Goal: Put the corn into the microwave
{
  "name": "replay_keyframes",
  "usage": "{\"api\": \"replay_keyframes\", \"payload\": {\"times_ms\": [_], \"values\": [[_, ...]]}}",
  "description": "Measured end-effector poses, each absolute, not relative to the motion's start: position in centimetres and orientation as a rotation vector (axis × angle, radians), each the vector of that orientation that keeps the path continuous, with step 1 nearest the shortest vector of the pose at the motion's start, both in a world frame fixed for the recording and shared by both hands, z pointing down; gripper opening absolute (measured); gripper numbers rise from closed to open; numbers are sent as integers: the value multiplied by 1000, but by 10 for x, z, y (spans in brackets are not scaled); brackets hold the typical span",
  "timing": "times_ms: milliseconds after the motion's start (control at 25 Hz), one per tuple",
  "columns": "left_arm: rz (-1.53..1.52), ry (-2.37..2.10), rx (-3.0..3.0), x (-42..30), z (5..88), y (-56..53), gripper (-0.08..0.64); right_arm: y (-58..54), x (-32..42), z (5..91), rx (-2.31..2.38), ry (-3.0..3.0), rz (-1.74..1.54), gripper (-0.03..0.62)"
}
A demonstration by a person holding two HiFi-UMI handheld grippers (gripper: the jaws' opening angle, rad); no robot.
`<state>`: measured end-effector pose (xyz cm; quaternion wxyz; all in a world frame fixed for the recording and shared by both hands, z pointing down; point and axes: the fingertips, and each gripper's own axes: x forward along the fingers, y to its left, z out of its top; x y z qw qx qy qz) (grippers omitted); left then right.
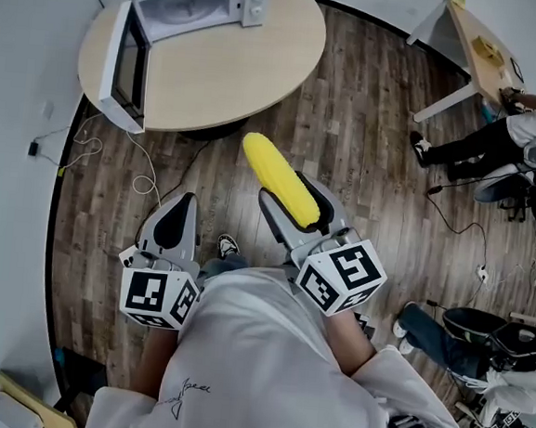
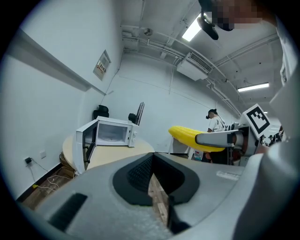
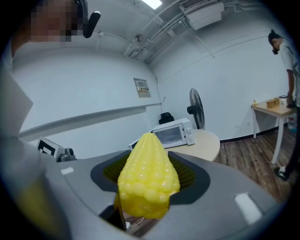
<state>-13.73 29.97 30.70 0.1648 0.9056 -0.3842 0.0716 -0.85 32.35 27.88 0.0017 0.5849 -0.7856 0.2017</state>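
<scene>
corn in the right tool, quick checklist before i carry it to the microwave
1. Corn clamped in the right tool: ok, jaws shut on its thick end.
2. Microwave door open: ok, swung wide.
3. Cavity free: ok, nothing seen inside in the left gripper view.
4. Left tool out of the way: ok, shut and empty, beside the corn's line.
5. Floor toward the round table: not ok, loose cables lie near its base.
6. Corn fits inside lengthwise: cannot tell.
</scene>
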Motion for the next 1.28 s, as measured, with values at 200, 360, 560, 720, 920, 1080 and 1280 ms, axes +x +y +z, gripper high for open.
{"api": "replay_keyframes", "payload": {"times_ms": [200, 360, 560, 720, 920, 1080, 1280], "values": [[218, -1127, 2610, -147, 309, 277, -12, 297, -23, 274, 1819, -2476, 587, 261], [200, -1135, 2582, -148, 311, 265, -12, 281, -23, 274, 1801, -2476, 578, 261], [208, -1145, 2568, -148, 312, 249, -11, 259, -21, 275, 1807, -2464, 550, 261], [204, -1185, 2551, -145, 312, 224, -11, 233, -16, 278, 1783, -2482, 552, 261], [202, -1203, 2536, -134, 314, 186, -12, 196, -5, 284, 1750, -2496, 573, 261], [223, -1223, 2527, -120, 312, 151, -11, 161, 6, 285, 1723, -2510, 596, 261], [238, -1243, 2514, -107, 313, 106, -11, 116, 20, 292, 1681, -2532, 631, 261]]}}
